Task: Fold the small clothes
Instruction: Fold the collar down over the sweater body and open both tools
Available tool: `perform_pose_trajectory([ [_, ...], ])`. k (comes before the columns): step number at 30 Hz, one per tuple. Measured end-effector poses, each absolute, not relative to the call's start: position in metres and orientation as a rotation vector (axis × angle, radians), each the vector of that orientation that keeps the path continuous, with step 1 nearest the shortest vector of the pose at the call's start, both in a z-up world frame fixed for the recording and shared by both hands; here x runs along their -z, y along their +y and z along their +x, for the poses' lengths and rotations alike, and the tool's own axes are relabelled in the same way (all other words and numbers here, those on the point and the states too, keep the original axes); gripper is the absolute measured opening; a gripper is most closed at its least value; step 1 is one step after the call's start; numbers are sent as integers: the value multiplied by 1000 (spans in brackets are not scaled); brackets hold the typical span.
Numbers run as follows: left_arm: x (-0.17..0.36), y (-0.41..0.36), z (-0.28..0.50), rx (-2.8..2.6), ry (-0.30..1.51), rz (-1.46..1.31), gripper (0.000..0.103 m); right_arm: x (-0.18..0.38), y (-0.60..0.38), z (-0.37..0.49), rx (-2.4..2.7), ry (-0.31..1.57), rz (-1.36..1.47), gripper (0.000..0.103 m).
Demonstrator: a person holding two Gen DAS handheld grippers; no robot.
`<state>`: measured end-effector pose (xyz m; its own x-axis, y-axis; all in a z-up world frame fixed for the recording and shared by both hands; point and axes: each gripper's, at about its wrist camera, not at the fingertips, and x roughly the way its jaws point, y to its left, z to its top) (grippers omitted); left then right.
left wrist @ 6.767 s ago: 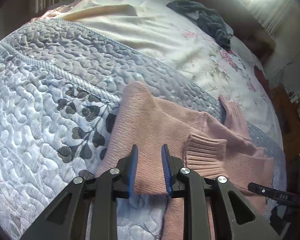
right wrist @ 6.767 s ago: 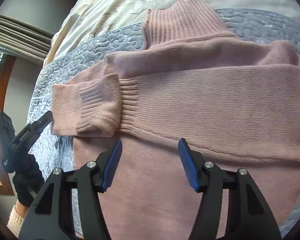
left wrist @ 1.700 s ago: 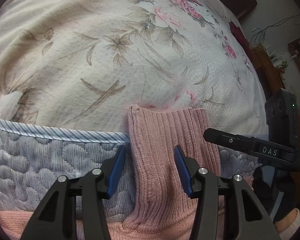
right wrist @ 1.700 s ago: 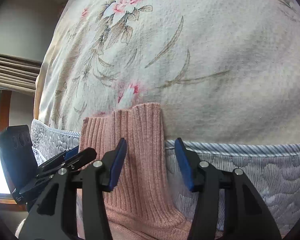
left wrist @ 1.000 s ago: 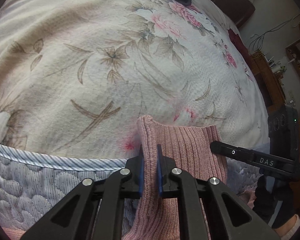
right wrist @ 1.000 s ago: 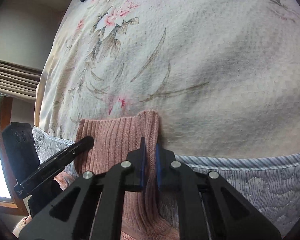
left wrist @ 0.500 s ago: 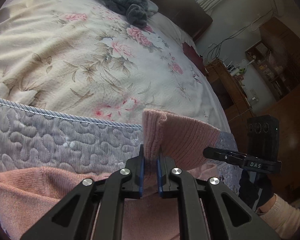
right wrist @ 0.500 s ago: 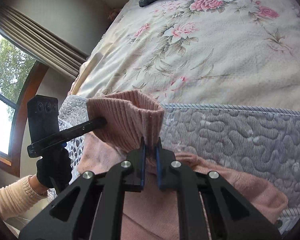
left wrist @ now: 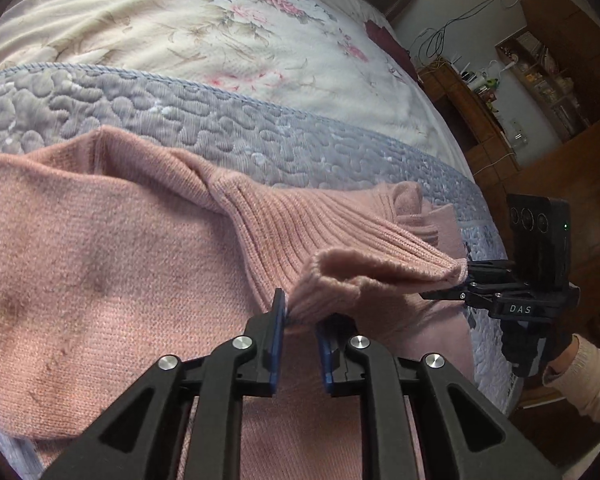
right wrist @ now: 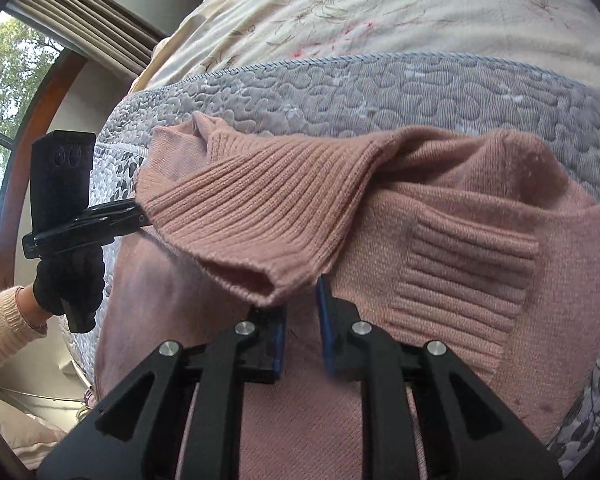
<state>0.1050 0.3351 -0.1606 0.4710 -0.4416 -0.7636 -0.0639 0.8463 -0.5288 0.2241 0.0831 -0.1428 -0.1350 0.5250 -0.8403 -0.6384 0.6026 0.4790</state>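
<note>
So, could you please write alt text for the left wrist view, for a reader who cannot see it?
The left gripper, its blue-padded jaws slightly parted, holds one corner of the ribbed collar of a pink knitted sweater, pulled down over the sweater's body. The right gripper holds the collar's other corner. The sweater lies on a grey quilted blanket over a floral bedspread.

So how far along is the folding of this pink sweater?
A sleeve cuff already lies folded across the sweater. Right now the left claw and right claw each pinch a corner of the collar, held above the body. To do: laying the collar down and folding the body smaller.
</note>
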Motion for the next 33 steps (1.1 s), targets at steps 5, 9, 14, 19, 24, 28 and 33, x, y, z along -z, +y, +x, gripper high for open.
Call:
perform_pose_trajectory([
  [5,170,348,76,220,1125,-614,16,150,55,214,-974,1458,-32,24],
  [9,161,356,66,217,1081,-742,40,140,43,218,-988,1476,171,44],
  [14,179,345,86,184,1153,-777,49,156,62,222,-959,1531,257,44],
  [19,181,336,101,203,1136,-810,29,173,76,226,-947,1573,292,18],
  [24,166,335,107,207,1102,-764,12,154,75,228,-952,1505,274,8],
  [28,164,347,106,160,1093,-689,12,151,69,233,-933,1482,237,8],
  [33,193,363,99,137,1131,-727,11,179,64,233,-880,1533,180,7],
])
